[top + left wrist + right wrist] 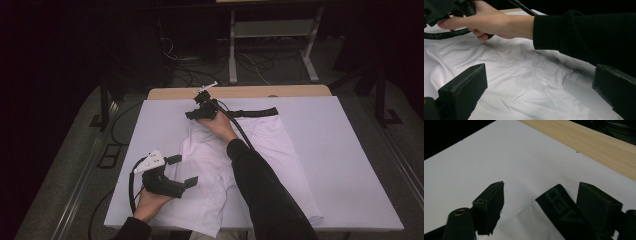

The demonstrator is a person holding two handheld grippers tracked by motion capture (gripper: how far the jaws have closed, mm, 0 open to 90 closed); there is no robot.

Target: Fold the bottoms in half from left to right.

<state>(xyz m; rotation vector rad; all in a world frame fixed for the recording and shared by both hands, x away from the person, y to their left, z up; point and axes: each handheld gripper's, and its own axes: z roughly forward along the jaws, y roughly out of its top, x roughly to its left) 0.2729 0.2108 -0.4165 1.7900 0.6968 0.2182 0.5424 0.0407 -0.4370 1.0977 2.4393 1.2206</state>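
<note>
A white garment (210, 160) with a black waistband (255, 112) lies spread on a white board (340, 165). My right gripper (196, 114) is down at the garment's far left corner, at the waistband's end. In the right gripper view its jaws (541, 186) stand apart, with the waistband's end (559, 207) and a corner of white cloth (534, 225) between them; the pads do not press on it. My left gripper (184, 170) hovers wide open over the garment's near left part, and between its jaws (540, 70) lies creased cloth (524, 75). The right forearm crosses the garment.
The board covers a wooden table whose far edge (240, 92) shows bare wood (586, 142). Behind the table stand a metal frame (270, 45) and loose cables on the floor. Bare board lies to the right of the garment.
</note>
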